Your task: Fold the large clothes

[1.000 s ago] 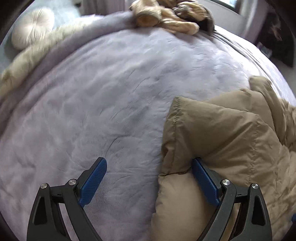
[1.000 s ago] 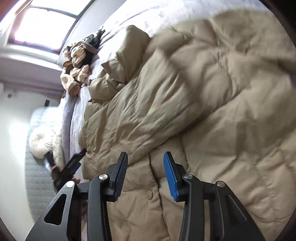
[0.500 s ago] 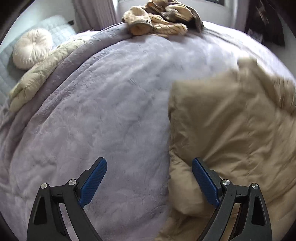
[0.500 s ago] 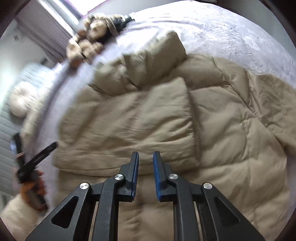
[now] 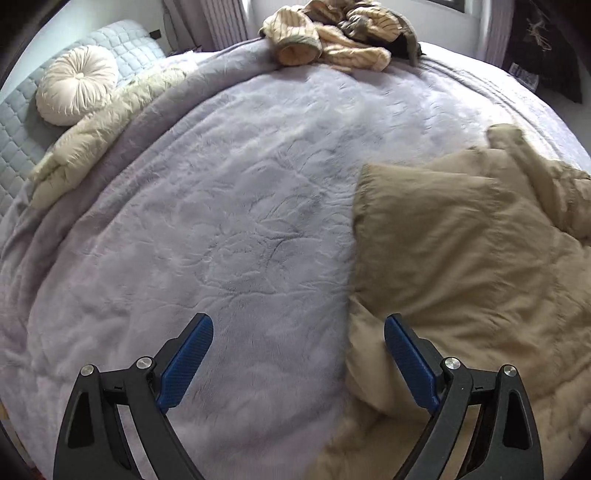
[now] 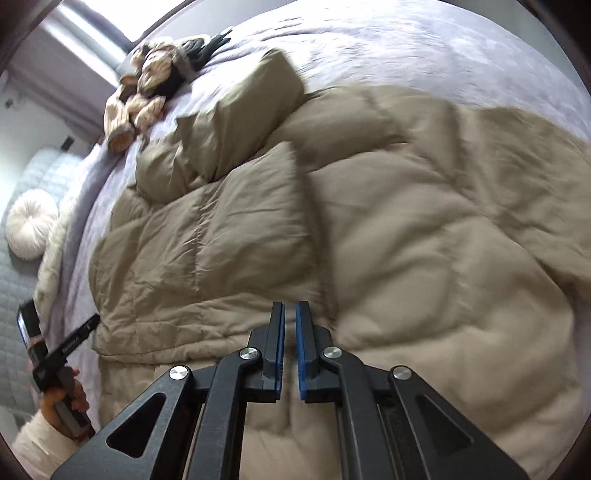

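Coat: the tan padded coat (image 6: 424,240) lies spread on the lavender bedspread (image 5: 240,192), 1 sleeve (image 6: 221,236) folded across its body, likely the first fold.
Left gripper: the left gripper (image 5: 298,363) hangs over bare bedspread beside the coat's edge, jaws wide apart and empty (apparently free for the next grab).
Right gripper: the right gripper (image 6: 290,347) hovers above the coat's middle; its jaws have just been closing and now stand almost together, nothing visibly between them.
Far corner: a heap of striped clothes (image 5: 332,33) sits well apart.
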`<state>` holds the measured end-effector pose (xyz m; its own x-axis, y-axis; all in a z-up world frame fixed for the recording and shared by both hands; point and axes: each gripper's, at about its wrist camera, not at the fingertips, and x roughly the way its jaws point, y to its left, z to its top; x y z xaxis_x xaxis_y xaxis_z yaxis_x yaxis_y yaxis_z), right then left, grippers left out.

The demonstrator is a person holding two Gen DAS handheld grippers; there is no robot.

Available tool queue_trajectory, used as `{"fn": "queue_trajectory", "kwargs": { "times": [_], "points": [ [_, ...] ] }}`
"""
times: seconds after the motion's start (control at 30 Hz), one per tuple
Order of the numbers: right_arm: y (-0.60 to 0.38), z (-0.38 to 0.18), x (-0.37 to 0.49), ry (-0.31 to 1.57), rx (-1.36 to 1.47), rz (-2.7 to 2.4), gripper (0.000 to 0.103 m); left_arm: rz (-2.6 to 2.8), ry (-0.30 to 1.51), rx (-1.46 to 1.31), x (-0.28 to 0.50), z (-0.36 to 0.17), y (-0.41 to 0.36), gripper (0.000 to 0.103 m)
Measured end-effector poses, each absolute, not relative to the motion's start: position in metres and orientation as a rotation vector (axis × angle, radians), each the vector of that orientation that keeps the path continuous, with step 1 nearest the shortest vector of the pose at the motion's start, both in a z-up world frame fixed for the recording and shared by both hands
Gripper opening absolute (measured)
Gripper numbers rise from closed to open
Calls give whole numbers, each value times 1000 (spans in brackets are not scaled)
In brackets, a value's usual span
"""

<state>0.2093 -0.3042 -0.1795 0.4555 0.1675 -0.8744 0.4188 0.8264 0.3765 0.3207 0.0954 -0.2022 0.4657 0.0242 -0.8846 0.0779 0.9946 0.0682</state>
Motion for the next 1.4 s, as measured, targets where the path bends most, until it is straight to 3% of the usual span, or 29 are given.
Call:
{"fn": "queue_trajectory", "kwargs": {
  "times": [0.2, 0.27, 0.33, 0.47, 0.53, 0.63, 0.77, 0.83, 1.4],
  "points": [
    [-319, -167, 170, 1093, 730, -153, 11, -118, 1102, 76, 279, -173, 71, 95],
    [-320, -166, 157, 1092, 771, -152, 21, -167, 1118, 69, 262, -165, 53, 95],
    [-321, -165, 146, 1092, 809, -157, 48, -211, 1123, 77, 249, -159, 35, 95],
    [-325, -160, 126, 1078, 857, -160, 54, -299, 1130, 116, 228, -148, -7, 95],
    [-330, -157, 117, 1074, 885, -162, 64, -336, 1128, 100, 221, -141, -23, 95],
    [-342, -154, 102, 1062, 915, -164, 77, -354, 1097, 93, 210, -128, -47, 103],
    [-365, -144, 86, 1025, 950, -185, 86, -396, 1116, 107, 198, -119, -82, 103],
    [-378, -139, 77, 1005, 958, -204, 103, -407, 1133, 119, 194, -118, -97, 103],
    [-505, -157, 11, 832, 1215, -359, 103, -455, 1218, 151, 173, -108, -186, 103]
  ]
}}
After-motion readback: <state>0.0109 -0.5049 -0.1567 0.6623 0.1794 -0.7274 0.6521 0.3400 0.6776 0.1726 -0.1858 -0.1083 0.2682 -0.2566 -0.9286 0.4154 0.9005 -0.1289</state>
